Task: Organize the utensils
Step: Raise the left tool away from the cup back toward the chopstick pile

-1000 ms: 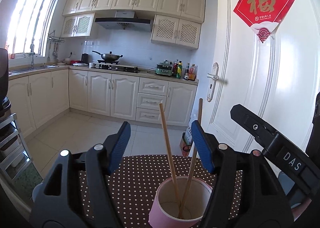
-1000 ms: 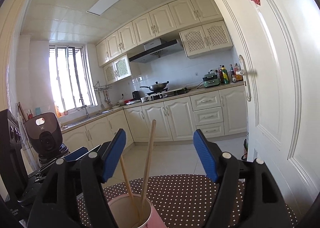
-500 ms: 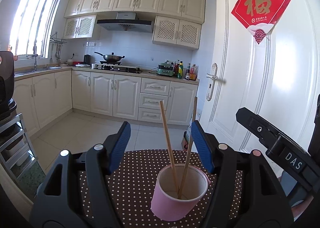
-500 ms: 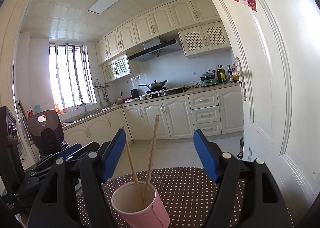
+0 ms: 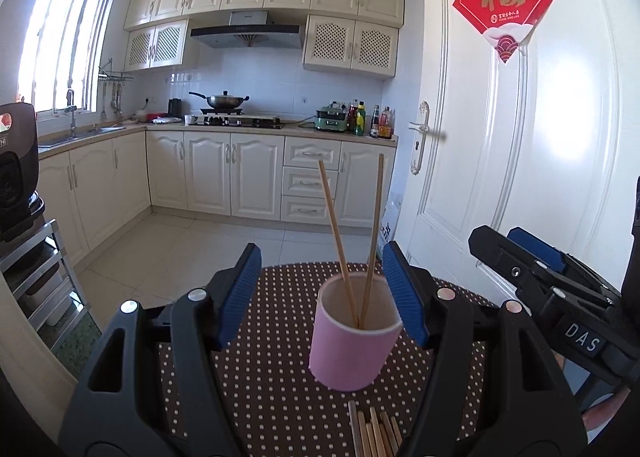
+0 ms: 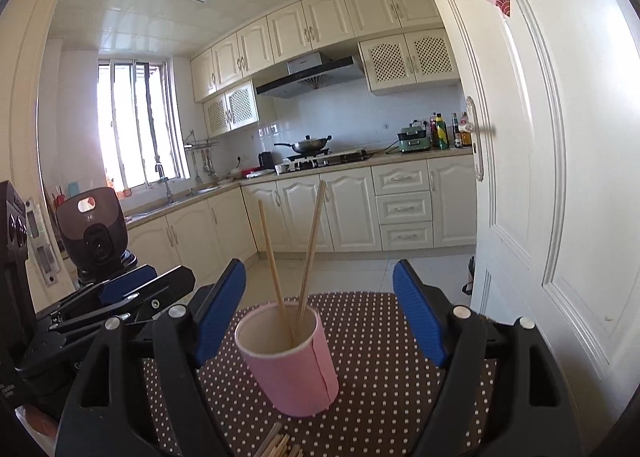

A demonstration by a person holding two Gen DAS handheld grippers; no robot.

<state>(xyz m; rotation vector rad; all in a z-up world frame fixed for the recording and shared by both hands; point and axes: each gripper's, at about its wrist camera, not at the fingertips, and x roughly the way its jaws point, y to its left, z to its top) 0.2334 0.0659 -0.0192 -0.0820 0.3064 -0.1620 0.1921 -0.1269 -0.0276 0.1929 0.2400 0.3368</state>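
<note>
Both grippers hover with jaws apart and empty: the left gripper (image 5: pixel 322 289) frames one pink cup (image 5: pixel 352 345), and the right gripper (image 6: pixel 320 309) has just been opening wider, nothing between its pads. That cup stands near the middle of the dotted table (image 6: pixel 384 389) and holds two chopsticks (image 5: pixel 340 241). More chopsticks (image 5: pixel 374 435), too bunched to count, lie at the near edge.

The setting is a home kitchen. Cream wall and base cabinets (image 5: pixel 256 173) line two walls. A range hood (image 5: pixel 246 33) hangs above a gas hob carrying a lidded wok (image 5: pixel 224 100). A sink with tap (image 5: pixel 70 113) sits below the window (image 5: pixel 64 41). Condiment bottles (image 5: pixel 370 121) stand on the counter.
</note>
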